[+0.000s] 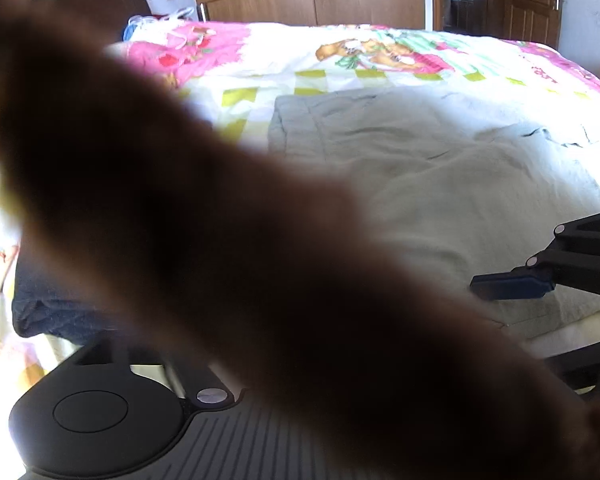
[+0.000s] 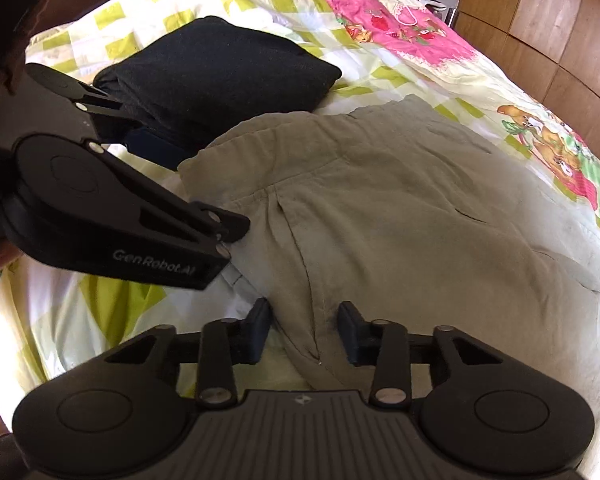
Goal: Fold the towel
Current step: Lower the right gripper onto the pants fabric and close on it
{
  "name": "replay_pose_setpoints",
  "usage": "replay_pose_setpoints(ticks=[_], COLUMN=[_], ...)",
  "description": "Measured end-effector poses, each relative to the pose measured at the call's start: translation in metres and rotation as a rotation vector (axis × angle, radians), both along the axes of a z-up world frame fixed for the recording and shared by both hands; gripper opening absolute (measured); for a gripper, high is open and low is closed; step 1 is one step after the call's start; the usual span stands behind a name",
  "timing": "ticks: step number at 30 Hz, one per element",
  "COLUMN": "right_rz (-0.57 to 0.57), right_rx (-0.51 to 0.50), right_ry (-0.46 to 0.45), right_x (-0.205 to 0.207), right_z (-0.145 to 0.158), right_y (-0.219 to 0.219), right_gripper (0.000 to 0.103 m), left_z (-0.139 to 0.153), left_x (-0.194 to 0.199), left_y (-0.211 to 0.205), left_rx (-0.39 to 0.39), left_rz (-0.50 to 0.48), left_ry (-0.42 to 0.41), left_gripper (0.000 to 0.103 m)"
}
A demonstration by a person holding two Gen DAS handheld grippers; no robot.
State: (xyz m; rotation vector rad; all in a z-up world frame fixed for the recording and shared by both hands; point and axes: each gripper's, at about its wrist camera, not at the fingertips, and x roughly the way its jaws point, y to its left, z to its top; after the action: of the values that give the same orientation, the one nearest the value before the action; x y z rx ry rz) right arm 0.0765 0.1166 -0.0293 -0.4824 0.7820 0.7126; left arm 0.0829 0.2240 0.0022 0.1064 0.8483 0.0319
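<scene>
While open, right tool [image 2: 304,330] straddles towel [image 2: 400,216] edge, seemingly.

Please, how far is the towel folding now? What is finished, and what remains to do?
Possibly done: a dark folded cloth already lies on the bed. In hand: the grey-green towel lies rumpled, seemingly doubled over; the right gripper stands open at its near edge, and the left gripper is at its left edge, jaws hidden. A blurred brown shape blocks the left view. Left: grasp, fold, smooth.
</scene>
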Motion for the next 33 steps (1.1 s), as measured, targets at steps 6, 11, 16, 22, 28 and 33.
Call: replay_pose_setpoints(ticks=[6,11,16,22,28,33], right_rz=[0.031,0.003,-0.096,-0.446,-0.873,-1.131], right_rx=[-0.041,-0.033,0.037,0.066,0.106,0.302], right_ry=[0.039,0.046,0.021,0.034,0.047,0.16], right_x=[-0.017,-0.015,-0.015,0.003,-0.016,-0.051], right_z=[0.003,0.005,0.043,0.061,0.059,0.04], right_y=[0.036,0.043,-0.02,-0.175,-0.373,-0.501], right_gripper=[0.028,0.034,0.037,0.038,0.04,0.042], left_z=[-0.004,0.002,0.019,0.06,0.058,0.049], left_x=[-0.009,-0.026,-0.037,-0.035,-0.017,-0.008], left_y=[0.03,0.05,0.042,-0.011,-0.134,-0.244], left_rx=[-0.092,-0.064,-0.002,0.022,-0.058,-0.15], left_rz=[-0.021,-0.017,-0.04,-0.118,-0.282,-0.4], left_ry=[-0.001,-0.001,-0.033,-0.115,-0.125,-0.043], left_gripper=[0.027,0.033,0.033,0.035,0.036,0.037])
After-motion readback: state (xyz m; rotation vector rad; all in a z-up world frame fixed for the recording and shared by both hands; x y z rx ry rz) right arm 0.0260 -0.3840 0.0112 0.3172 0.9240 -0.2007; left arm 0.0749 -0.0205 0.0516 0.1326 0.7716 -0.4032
